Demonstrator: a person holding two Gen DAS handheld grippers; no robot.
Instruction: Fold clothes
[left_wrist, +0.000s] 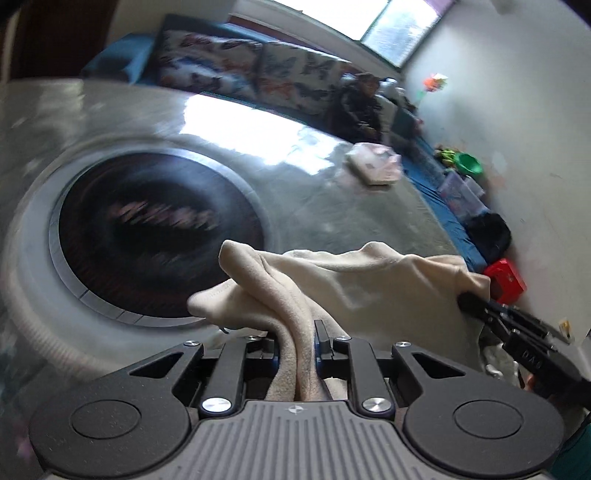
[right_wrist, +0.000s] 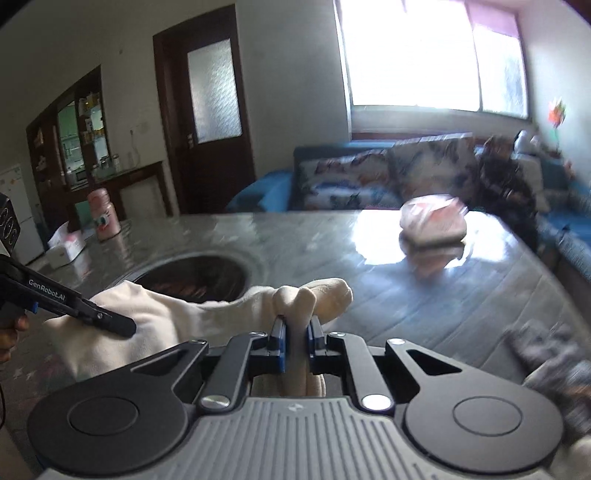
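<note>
A cream fleece garment (left_wrist: 351, 280) hangs stretched between both grippers above the grey table (left_wrist: 332, 206). My left gripper (left_wrist: 295, 332) is shut on one bunched edge of it. My right gripper (right_wrist: 295, 332) is shut on another bunched edge of the garment (right_wrist: 155, 314). The right gripper also shows in the left wrist view (left_wrist: 469, 299), gripping the far corner. The left gripper shows in the right wrist view (right_wrist: 125, 326), at the cloth's left end. A folded pinkish stack of clothes (right_wrist: 432, 221) lies on the far side of the table; it also shows in the left wrist view (left_wrist: 375, 164).
A round dark inset (left_wrist: 155, 232) sits in the table's middle. A dark grey garment (right_wrist: 550, 354) lies at the right edge. A pink jar (right_wrist: 103, 218) and white box (right_wrist: 64, 249) stand far left. A sofa with patterned cushions (right_wrist: 388, 177) runs behind the table.
</note>
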